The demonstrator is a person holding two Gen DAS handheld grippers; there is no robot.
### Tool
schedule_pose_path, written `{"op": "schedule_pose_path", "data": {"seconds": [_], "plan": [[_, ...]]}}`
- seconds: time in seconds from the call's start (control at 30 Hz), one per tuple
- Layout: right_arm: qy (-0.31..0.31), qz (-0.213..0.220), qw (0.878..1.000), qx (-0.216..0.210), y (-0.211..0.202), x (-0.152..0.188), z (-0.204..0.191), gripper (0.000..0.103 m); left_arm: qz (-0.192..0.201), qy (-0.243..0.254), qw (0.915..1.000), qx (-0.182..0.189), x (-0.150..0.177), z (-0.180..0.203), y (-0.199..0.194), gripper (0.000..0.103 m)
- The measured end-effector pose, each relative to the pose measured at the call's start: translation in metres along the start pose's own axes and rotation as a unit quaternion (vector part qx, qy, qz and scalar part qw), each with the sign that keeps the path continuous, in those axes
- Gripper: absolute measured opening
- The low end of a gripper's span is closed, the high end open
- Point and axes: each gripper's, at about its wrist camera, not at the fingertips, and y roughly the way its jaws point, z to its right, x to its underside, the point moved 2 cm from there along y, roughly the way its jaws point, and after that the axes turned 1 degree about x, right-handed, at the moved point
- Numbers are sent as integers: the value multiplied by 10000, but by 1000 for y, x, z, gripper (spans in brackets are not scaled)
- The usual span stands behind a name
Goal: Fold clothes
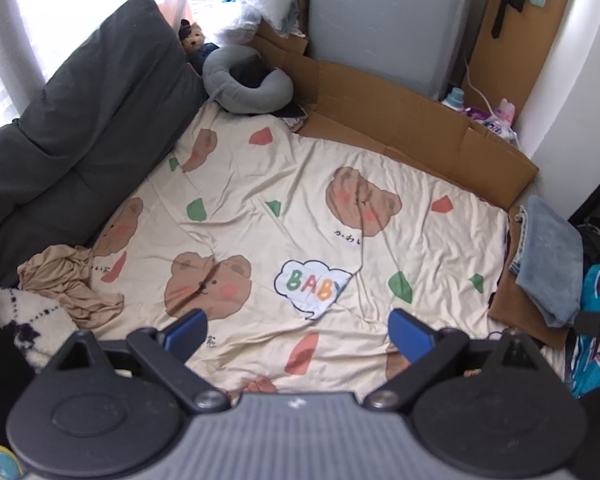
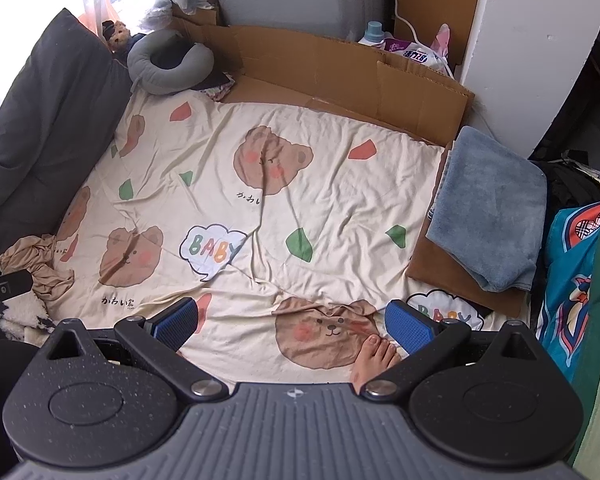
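Note:
A crumpled beige garment (image 1: 70,280) (image 2: 36,262) lies at the left edge of the cream bear-print sheet (image 1: 300,208) (image 2: 320,208). A white fluffy garment with dark diamonds (image 1: 32,320) (image 2: 18,316) lies just in front of it. A folded blue-grey cloth (image 1: 552,260) (image 2: 488,204) rests on brown cardboard at the right. My left gripper (image 1: 298,330) hangs open above the near part of the sheet, holding nothing. My right gripper (image 2: 294,322) is open too, empty, above a bear print and a person's bare foot (image 2: 374,356).
Dark grey cushions (image 1: 80,128) (image 2: 40,120) line the left side. A grey neck pillow (image 1: 248,80) (image 2: 170,64) and a small teddy (image 1: 192,38) sit at the far corner. Cardboard sheets (image 1: 400,120) (image 2: 340,72) border the back. A teal patterned fabric (image 2: 572,280) lies at the right.

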Motion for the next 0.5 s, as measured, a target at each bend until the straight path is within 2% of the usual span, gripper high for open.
{"op": "schedule_pose_path", "data": {"seconds": [0.5], "plan": [[-77,38,9999,102,-1,0,-1,103,-11,39,10000,52,0,3,1,98]]}}
